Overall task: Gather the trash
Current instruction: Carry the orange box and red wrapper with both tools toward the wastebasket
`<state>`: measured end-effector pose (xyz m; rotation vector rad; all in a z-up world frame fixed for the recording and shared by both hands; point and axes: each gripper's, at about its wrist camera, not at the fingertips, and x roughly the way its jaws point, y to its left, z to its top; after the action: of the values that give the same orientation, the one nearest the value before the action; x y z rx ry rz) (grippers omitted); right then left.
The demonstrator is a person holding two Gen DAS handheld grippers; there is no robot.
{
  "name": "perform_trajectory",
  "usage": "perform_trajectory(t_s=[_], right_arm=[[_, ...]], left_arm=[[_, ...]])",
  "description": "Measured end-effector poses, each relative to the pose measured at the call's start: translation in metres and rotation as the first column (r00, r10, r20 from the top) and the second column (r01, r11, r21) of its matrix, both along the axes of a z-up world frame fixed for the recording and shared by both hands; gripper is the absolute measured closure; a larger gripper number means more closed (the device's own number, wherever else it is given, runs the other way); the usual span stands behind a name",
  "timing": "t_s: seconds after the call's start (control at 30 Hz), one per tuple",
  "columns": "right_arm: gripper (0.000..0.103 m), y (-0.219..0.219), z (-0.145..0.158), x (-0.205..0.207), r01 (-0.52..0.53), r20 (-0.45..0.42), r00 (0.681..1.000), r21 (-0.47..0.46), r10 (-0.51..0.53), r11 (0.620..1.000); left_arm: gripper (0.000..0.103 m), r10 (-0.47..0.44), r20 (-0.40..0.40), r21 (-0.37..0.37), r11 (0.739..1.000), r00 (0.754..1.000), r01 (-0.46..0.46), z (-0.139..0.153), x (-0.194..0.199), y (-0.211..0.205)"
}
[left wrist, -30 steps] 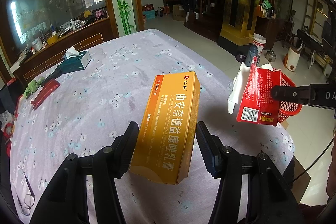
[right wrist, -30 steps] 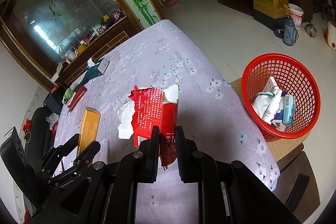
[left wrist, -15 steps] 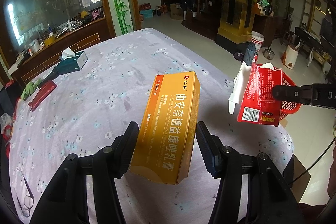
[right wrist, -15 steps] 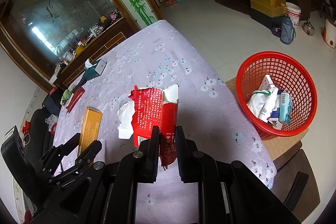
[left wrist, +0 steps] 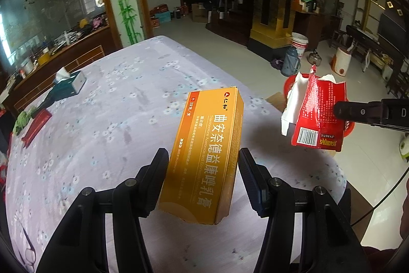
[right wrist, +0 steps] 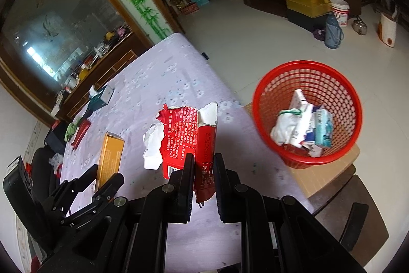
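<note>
Two tongs each carry trash above the worktop (left wrist: 107, 119): right tongs (right wrist: 202, 160) clamp the torn red packet (right wrist: 184, 134) nearer the red basket (right wrist: 306, 78), which sits off to their right, while left tongs (left wrist: 203, 170) pinch the orange box (left wrist: 207, 155), long axis pointing forward.

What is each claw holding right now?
Left gripper: shut on the orange box.
Right gripper: shut on the torn red packet.

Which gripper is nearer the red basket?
Right. The right gripper, holding the torn red box, is beside the basket; the left gripper is farther across the table.
</note>
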<state>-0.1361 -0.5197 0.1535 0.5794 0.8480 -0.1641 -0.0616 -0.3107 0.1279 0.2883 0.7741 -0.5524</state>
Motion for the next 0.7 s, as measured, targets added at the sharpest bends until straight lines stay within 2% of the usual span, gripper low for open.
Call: perform_trajectory(t_s=[0.23, 0.4, 0.53, 0.7], right_arm=[[0.088, -0.057, 0.008, -0.021, 0.147, 0.003, 0.989, -0.01, -0.147, 0.989], [0.088, -0.106, 0.02, -0.035, 0.257, 0.014, 0.966, -0.054, -0.257, 0.965], [0.088, -0.133, 0.024, -0.037, 0.304, 0.015, 0.953, -0.087, -0.304, 0.949], [0.084, -0.16, 0.016, -0.021, 0.324, -0.005, 0.945, -0.131, -0.327, 0.937]], left_arm=[[0.048, -0.12, 0.005, -0.025, 0.992, 0.993, 0.12, 0.011, 0.0, -0.047], [0.047, -0.221, -0.04, -0.069, 0.973, 0.974, 0.218, 0.016, 0.007, -0.097], [0.047, -0.284, -0.075, -0.096, 0.956, 0.956, 0.276, 0.013, 0.015, -0.141], [0.046, -0.333, -0.098, -0.088, 0.942, 0.938, 0.325, 0.002, 0.023, -0.193]])
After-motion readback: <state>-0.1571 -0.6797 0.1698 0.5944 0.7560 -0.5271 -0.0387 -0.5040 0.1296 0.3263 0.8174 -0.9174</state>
